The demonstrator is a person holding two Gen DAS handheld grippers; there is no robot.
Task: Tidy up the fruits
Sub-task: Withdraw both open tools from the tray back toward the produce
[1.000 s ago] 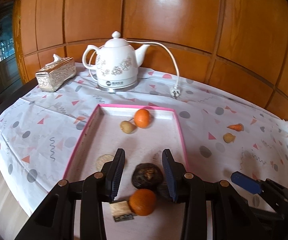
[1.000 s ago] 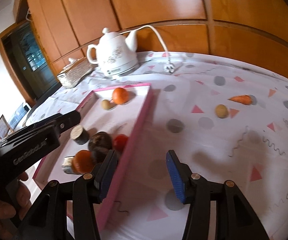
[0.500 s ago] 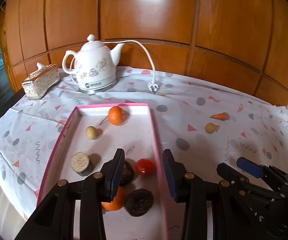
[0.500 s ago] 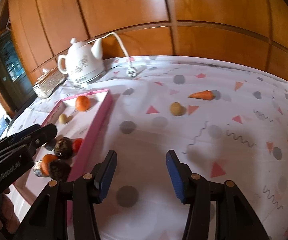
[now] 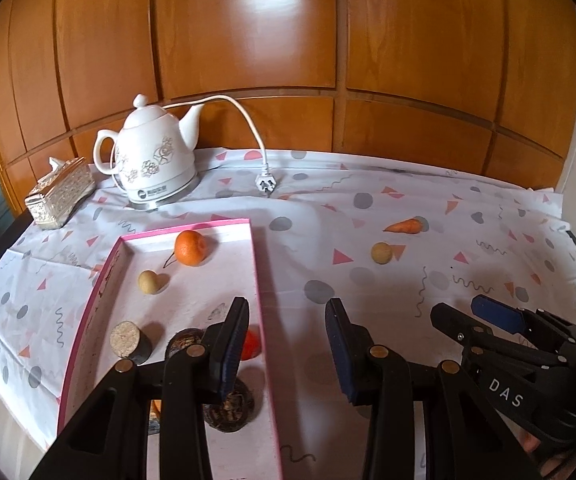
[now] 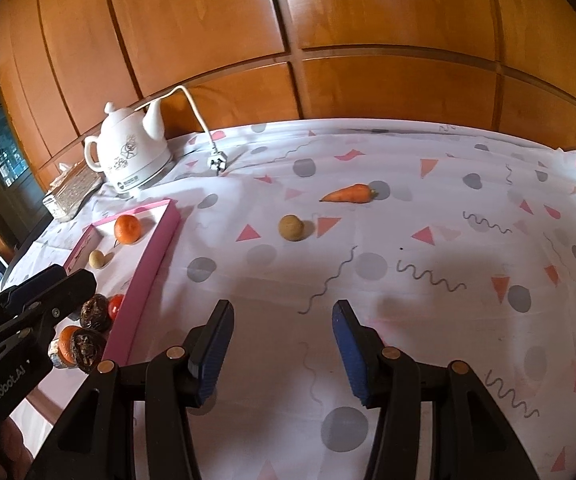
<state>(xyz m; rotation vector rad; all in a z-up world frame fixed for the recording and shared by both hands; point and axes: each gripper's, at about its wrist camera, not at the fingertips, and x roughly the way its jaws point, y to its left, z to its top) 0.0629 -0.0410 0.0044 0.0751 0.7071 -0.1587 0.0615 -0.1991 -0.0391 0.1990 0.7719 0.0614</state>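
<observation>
Both hand-held grippers, left (image 5: 286,344) and right (image 6: 282,346), are held apart and empty; the pale round fruit (image 6: 291,228), seemingly next, is centred mid-frame outside the pink tray (image 5: 266,320).

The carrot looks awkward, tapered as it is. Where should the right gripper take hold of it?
Grip the small orange carrot across its thick end, near the green stub. It lies flat on the patterned tablecloth, tip pointing toward the pink tray, so the open right gripper should probably come from above.
</observation>
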